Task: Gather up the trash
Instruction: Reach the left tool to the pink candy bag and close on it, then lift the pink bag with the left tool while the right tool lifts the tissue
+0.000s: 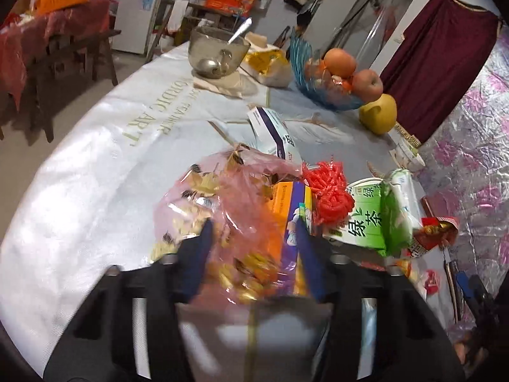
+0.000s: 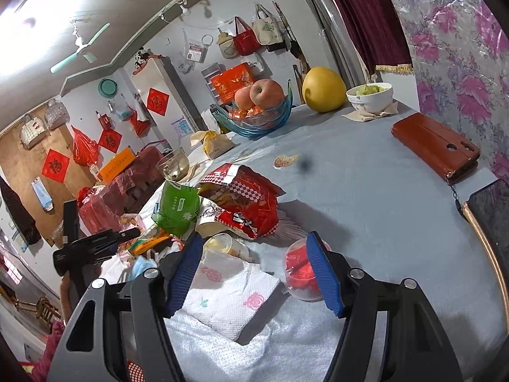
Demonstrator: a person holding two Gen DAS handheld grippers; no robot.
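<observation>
Inspecting my left gripper (image 1: 253,238): its jaws stand spread apart over a pink plastic bag (image 1: 222,203) of wrappers, the blue pads to either side of it; motion blur leaves contact unclear, and nothing is clamped. Beside the bag lie an orange and purple box (image 1: 291,205), a red shredded bundle (image 1: 329,191) and a green tea carton (image 1: 366,216), the carton's long axis running toward the far edge of the desk (image 1: 95,172).

My right gripper (image 2: 254,270) is likewise released, jaws wide. A folded floral tissue (image 2: 232,289) lies between them, a clear cup with red contents (image 2: 300,273) touches or sits just beside the right pad, and a small clear cup (image 2: 226,245) lies near the left pad.

Ahead stand a red snack bag (image 2: 248,200), mouth tilted up toward the far edge, and a green packet (image 2: 179,207) against it. Farther off: blue fruit bowl (image 2: 254,117), pomelo (image 2: 323,89), white bowl (image 2: 369,95), brown phone case (image 2: 435,146) near the right edge.
</observation>
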